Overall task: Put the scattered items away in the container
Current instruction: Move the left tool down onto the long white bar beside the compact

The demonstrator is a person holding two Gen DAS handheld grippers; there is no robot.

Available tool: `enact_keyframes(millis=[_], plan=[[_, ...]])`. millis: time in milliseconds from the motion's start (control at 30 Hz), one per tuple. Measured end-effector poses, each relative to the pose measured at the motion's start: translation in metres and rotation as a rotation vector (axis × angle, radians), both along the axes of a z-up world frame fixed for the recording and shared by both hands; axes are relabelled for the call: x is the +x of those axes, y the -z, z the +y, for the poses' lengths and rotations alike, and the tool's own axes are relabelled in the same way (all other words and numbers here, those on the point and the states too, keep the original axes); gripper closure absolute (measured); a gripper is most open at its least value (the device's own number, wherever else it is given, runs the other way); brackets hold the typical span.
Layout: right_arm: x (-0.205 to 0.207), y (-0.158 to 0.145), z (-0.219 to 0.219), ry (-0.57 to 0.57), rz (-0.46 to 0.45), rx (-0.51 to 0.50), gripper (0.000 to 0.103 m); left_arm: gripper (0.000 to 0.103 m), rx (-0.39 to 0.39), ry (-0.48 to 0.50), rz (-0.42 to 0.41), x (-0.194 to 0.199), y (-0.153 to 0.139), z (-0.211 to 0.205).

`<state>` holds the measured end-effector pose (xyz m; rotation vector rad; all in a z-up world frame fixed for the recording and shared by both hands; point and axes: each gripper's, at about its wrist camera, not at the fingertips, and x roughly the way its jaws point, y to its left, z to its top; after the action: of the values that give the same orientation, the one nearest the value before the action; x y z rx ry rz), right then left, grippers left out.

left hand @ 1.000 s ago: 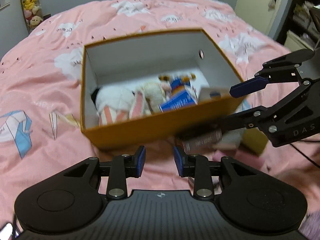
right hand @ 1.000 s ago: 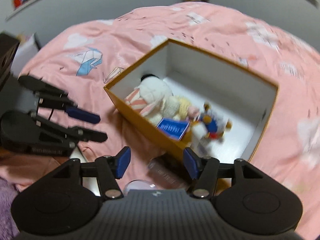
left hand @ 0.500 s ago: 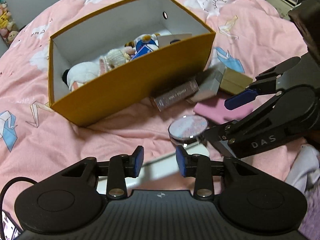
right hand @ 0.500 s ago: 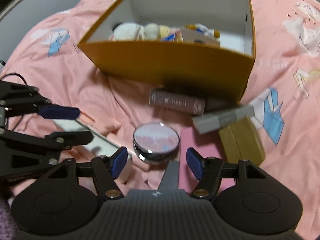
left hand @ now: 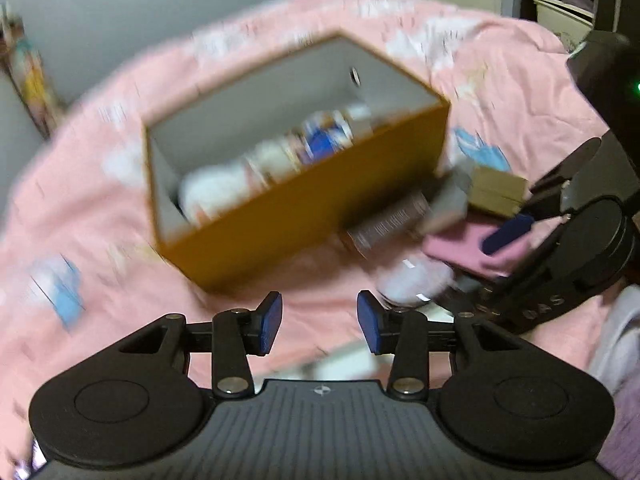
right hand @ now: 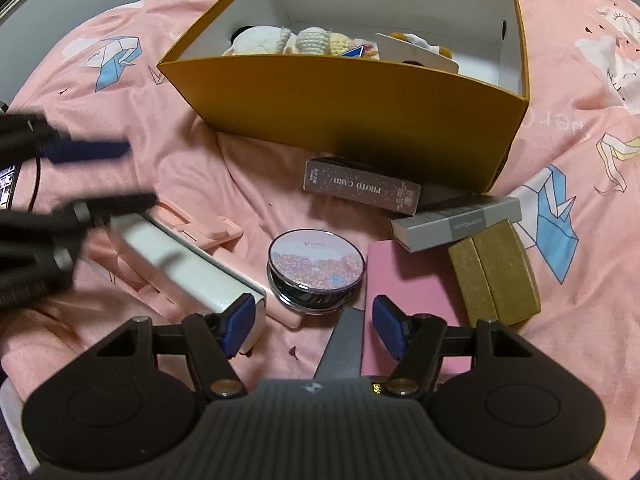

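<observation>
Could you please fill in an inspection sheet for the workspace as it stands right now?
Surface: pink printed bedspread, rumpled.
Job's things: open orange box already holds plush toys; outside lie a photo card box, grey box, gold case, pink case, round compact and white case.
Clutter: nothing seen.
Grippers: left gripper opening, nothing between its jaws; right gripper open, empty, just short of the compact.
Cables: black cable at the left edge.
Surroundings: shelving beyond the bed.
</observation>
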<state>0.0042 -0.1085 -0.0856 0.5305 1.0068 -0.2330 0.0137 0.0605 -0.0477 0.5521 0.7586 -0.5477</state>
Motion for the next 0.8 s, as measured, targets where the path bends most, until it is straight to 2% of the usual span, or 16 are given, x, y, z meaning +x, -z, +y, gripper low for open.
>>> enact_keyframes(millis=[67,167,267,400,600,667,733,800], plan=[[0.000,0.000,0.000,0.000,0.004,-0.005,0.035,0.055,0.061,0.008,-0.097,-0.003,-0.003,0.003],[0.001,-0.001,0.001,0.006,0.008,-0.014,0.035,0.055,0.155,0.060,-0.194,-0.009,-0.001,0.012],[0.001,-0.003,0.003,0.020,0.012,-0.028,0.035,0.055,0.244,0.134,-0.183,-0.011,0.009,0.023],[0.001,-0.006,0.006,0.032,0.013,-0.055,0.035,0.055,0.318,0.124,-0.123,-0.005,0.021,0.043],[0.002,-0.006,0.007,0.058,0.019,-0.064,0.035,0.055,0.311,0.064,-0.042,0.006,0.022,0.062],[0.002,-0.006,0.006,0.078,0.017,-0.064,0.035,0.055,0.329,0.071,-0.066,0.005,0.021,0.064],[0.002,-0.006,0.006,0.088,0.014,-0.060,0.035,0.055,0.347,0.078,-0.125,0.002,0.018,0.064],[0.002,-0.006,0.006,0.093,0.012,-0.058,0.035,0.055,0.333,0.080,-0.159,0.000,0.011,0.061]])
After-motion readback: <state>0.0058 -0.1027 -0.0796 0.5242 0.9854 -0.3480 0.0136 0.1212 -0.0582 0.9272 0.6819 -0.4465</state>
